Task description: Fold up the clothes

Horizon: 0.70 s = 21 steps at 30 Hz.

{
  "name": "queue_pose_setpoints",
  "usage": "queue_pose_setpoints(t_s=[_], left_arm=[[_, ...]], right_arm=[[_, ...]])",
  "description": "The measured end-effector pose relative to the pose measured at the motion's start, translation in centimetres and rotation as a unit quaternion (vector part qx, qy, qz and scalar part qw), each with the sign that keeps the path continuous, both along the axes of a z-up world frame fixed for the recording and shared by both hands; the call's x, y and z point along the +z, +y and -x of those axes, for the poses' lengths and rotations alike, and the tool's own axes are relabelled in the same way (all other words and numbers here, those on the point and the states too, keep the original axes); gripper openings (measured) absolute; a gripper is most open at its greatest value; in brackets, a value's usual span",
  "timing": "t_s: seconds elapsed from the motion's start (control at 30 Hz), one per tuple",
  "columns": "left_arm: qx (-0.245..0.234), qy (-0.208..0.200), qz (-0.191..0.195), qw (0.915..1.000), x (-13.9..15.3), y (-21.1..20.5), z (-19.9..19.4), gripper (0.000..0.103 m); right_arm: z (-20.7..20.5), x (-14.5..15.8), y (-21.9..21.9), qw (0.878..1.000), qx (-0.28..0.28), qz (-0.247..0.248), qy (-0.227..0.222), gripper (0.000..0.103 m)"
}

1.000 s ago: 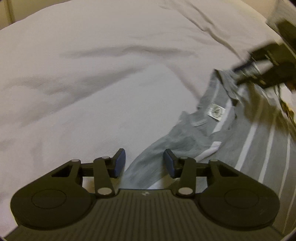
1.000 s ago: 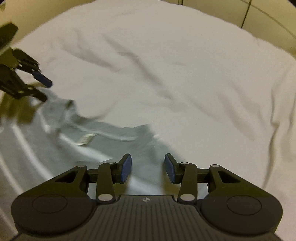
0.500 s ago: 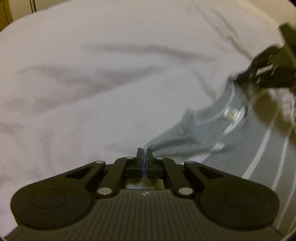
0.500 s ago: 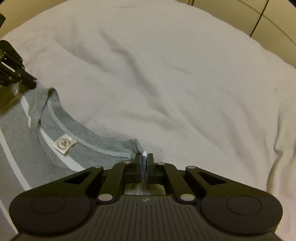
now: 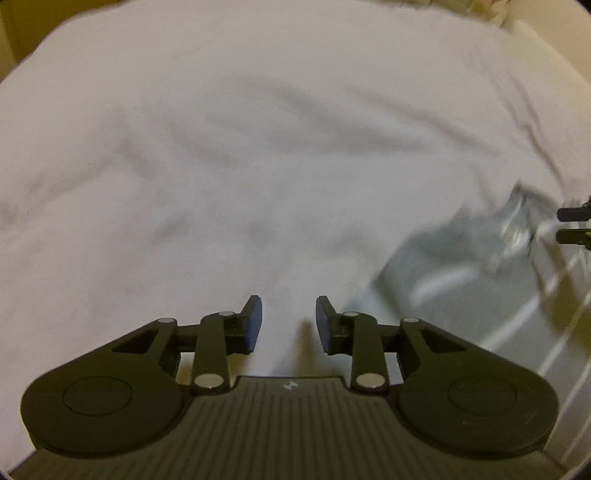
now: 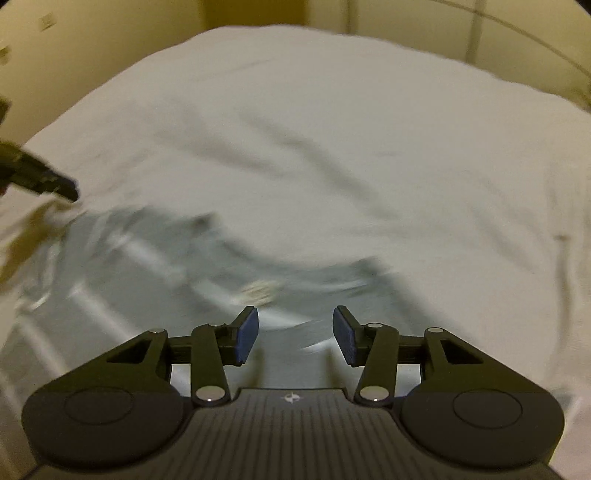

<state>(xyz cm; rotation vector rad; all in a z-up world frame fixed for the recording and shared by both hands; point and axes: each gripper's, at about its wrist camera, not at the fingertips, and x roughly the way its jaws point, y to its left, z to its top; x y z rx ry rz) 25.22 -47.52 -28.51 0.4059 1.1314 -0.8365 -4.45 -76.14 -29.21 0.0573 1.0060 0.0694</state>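
A grey T-shirt with white stripes (image 5: 476,254) lies on the white bed sheet (image 5: 258,147), blurred by motion. In the left wrist view my left gripper (image 5: 289,321) stands open over bare sheet, with the shirt off to its right. The right wrist view shows the shirt's collar and label (image 6: 258,290) just ahead of my right gripper (image 6: 295,332), which is open and holds nothing. Each gripper shows at the edge of the other's view: the right gripper (image 5: 574,225) and the left gripper (image 6: 40,181).
The wrinkled white sheet (image 6: 369,147) covers the whole bed. A cream wall and cupboard doors (image 6: 406,26) stand behind the far edge of the bed.
Half a second ago both grippers were shut on the shirt near its collar. Both have since opened and let go, and the shirt now lies on the sheet.
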Motion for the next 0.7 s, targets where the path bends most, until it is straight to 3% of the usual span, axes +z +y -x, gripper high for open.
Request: queue_pose_setpoints(t_s=[0.1,0.2,0.27,0.37,0.4,0.57,0.7], left_arm=[[-0.011,0.040,-0.006,0.9991,-0.8,2.9,1.2,0.031],[0.020,0.064,0.029,0.9973,-1.5,4.7,1.6,0.041],[0.063,0.092,0.066,0.9915,-2.1,5.6,1.1,0.040],[0.081,0.096,0.082,0.9887,-2.0,6.5,0.6,0.015],[0.087,0.097,0.088,0.9876,-2.0,6.8,0.5,0.000],[0.116,0.104,0.115,0.9811,-1.8,8.4,-0.4,0.000],[0.129,0.116,0.134,0.9757,-1.9,9.0,-0.8,0.002]], right_arm=[[0.7,-0.9,4.2,0.999,0.046,-0.005,0.007,0.048],[-0.4,-1.5,7.3,0.998,0.063,-0.018,0.016,0.048],[-0.7,-1.4,8.6,0.997,0.070,-0.025,0.021,0.048],[-0.7,-0.8,11.2,0.996,0.080,-0.039,0.025,0.048],[-0.7,-0.5,12.3,0.995,0.091,-0.042,0.022,0.048],[-0.9,0.0,20.1,0.984,0.171,-0.049,0.002,0.048],[-1.9,-0.6,26.1,0.974,0.226,-0.014,-0.015,0.048]])
